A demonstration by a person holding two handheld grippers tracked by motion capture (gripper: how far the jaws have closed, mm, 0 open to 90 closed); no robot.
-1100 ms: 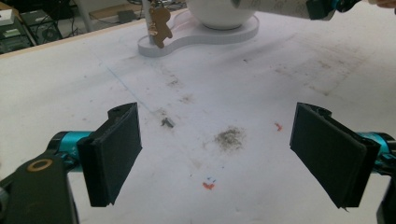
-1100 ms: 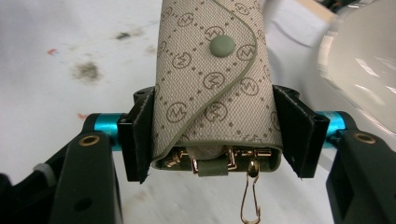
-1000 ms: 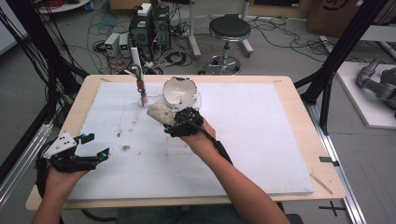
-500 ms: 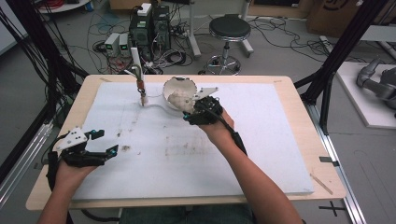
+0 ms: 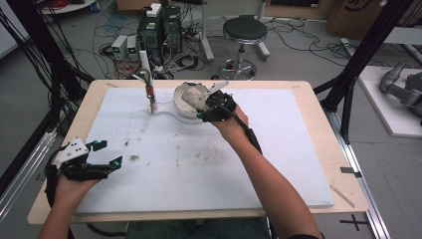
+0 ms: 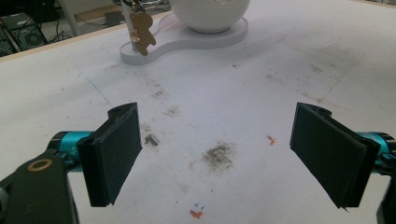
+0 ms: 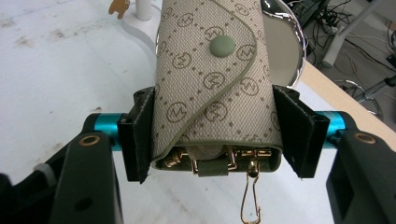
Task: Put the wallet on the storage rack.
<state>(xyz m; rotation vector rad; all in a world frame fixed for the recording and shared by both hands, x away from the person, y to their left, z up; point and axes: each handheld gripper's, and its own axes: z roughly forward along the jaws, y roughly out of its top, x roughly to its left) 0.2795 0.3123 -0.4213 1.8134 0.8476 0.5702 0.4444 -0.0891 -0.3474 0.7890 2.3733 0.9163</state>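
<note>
Right gripper (image 7: 212, 135): jaws clamped on a key pouch (image 7: 212, 79), held beside the bowl (image 5: 188, 99) at the counter's (image 5: 308, 149) far side. Left gripper (image 6: 219, 154): jaws apart, over bare counter.

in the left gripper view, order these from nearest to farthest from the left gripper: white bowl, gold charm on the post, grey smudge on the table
1. The grey smudge, on the table just ahead between the left gripper fingers.
2. The gold charm, hanging at the post, far ahead to the left.
3. The white bowl, on the white base at the far top, slightly beyond the charm.
</note>
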